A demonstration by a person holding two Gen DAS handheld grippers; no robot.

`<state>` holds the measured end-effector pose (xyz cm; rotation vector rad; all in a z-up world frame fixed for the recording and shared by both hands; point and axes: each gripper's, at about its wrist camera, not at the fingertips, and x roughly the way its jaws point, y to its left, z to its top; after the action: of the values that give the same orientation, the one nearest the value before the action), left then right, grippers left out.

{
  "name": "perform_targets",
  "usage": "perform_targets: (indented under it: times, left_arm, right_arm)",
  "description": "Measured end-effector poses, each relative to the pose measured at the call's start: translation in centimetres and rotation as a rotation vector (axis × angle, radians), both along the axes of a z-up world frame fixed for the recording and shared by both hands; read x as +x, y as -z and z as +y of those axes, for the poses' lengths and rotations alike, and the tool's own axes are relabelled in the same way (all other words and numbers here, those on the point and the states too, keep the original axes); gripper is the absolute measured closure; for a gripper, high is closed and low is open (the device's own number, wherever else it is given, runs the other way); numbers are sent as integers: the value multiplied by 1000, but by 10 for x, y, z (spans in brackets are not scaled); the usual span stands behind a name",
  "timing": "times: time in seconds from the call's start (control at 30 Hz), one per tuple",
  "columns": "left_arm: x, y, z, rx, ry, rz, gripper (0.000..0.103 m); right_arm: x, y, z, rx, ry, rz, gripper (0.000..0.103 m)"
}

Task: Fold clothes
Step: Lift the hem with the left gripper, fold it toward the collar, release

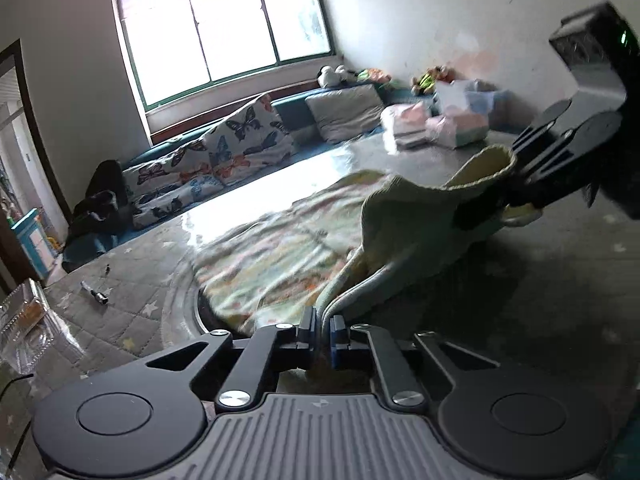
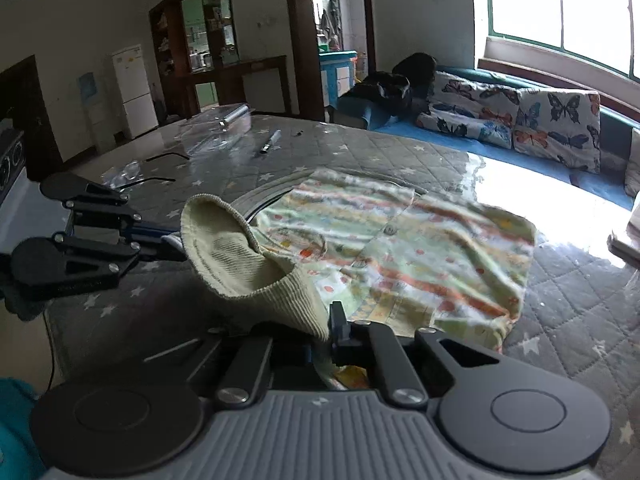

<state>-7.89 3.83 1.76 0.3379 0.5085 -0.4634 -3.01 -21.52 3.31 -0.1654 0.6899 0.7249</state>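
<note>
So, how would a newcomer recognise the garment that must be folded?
Look at the grey star-patterned quilted mat. On it lies a pale green garment with colourful stripes. Its ribbed cuff is lifted between the left gripper and the right gripper, both shut on it.

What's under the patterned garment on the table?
The patterned garment lies on a grey star-print quilted mat; a curved dark edge emerges beside it. Its ribbed waistband is lifted by both tools. Whatever sits beneath the flat part is covered.

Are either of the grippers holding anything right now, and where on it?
Both hold the garment at its ribbed waistband: left gripper and right gripper each pinch the band's edge.
</note>
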Motion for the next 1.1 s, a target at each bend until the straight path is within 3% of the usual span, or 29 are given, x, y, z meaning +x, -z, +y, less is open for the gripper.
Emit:
perform_targets:
  times: [0.23, 0.4, 0.67, 0.83, 0.97, 1.1]
  left_arm:
    - [-49, -27, 8, -89, 73, 71, 96]
    - [-47, -31, 12, -120, 52, 93, 96]
    - [18, -42, 22, -164, -31, 89, 96]
    - [77, -37, 26, -177, -89, 115, 96]
    - [131, -13, 28, -163, -156, 179, 96]
    - [169, 17, 32, -159, -220, 265, 95]
  right_arm:
    - [-54, -26, -16, -19, -94, 37, 96]
    - [-50, -35, -12, -36, -128, 44, 97]
    - [24, -55, 15, -88, -139, -22, 97]
    - [88, -50, 35, -125, -104, -34, 97]
    - [137, -21, 49, -121, -34, 2, 95]
    - [163, 10, 48, -86, 80, 27, 85]
